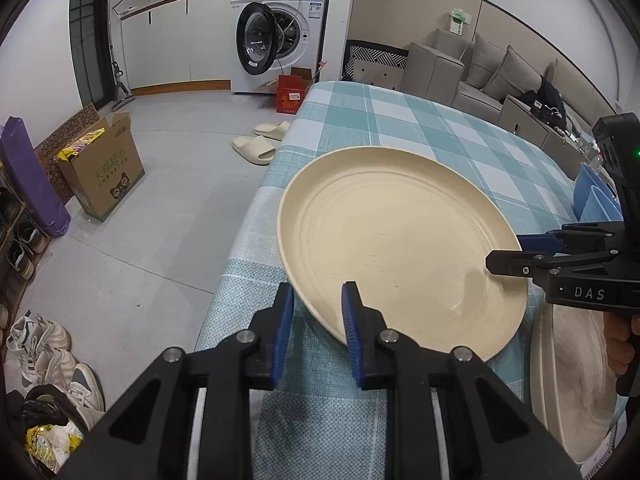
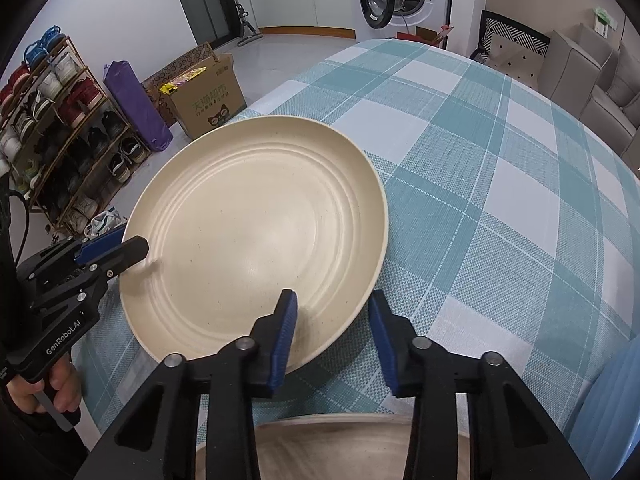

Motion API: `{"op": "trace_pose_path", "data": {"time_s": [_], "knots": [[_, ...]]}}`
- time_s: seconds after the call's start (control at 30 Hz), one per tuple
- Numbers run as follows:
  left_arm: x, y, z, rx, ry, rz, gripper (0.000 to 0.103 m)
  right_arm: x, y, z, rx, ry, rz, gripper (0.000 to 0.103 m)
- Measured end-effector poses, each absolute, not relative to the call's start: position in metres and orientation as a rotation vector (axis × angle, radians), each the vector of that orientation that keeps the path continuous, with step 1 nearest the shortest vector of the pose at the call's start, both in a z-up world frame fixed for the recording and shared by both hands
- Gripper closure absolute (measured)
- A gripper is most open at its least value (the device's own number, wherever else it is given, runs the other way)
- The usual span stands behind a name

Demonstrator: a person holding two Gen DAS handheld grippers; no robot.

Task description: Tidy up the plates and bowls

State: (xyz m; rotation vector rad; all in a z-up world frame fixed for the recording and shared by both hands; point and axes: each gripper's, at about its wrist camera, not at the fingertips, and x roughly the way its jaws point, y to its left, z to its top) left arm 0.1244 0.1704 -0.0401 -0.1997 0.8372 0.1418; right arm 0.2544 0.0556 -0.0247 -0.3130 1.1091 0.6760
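White letters "DAS" stood on the black body of the right tongs (image 1: 500, 254), seen from the left wrist camera. "GenRobot.AI" ran in white along the black body of the left tongs (image 2: 132, 250), seen from the right wrist camera. The cardboard box (image 2: 208, 98) on the floor carried green Chinese characters above a cat-face logo. The washing machine (image 1: 288, 28) bore panel markings and a sticker too small to read.

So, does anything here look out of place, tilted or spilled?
Nothing is spilled or broken. The cream plate lies very near the edge of the table, its rim between the fingers of the left gripper and the right gripper. In the background, the washing machine door stands open.
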Motion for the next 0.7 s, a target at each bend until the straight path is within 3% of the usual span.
{"op": "trace_pose_path", "data": {"time_s": [0.23,0.7], "knots": [[0.1239,0.1695,-0.0403,-0.197,0.837,0.143,0.081,0.2521,0.0553,-0.0243,-0.338,1.088,0.652,0.078],[0.1222,0.1674,-0.0379,-0.182,0.836,0.146,0.081,0.2485,0.051,-0.0188,-0.336,1.068,0.648,0.079]]}}
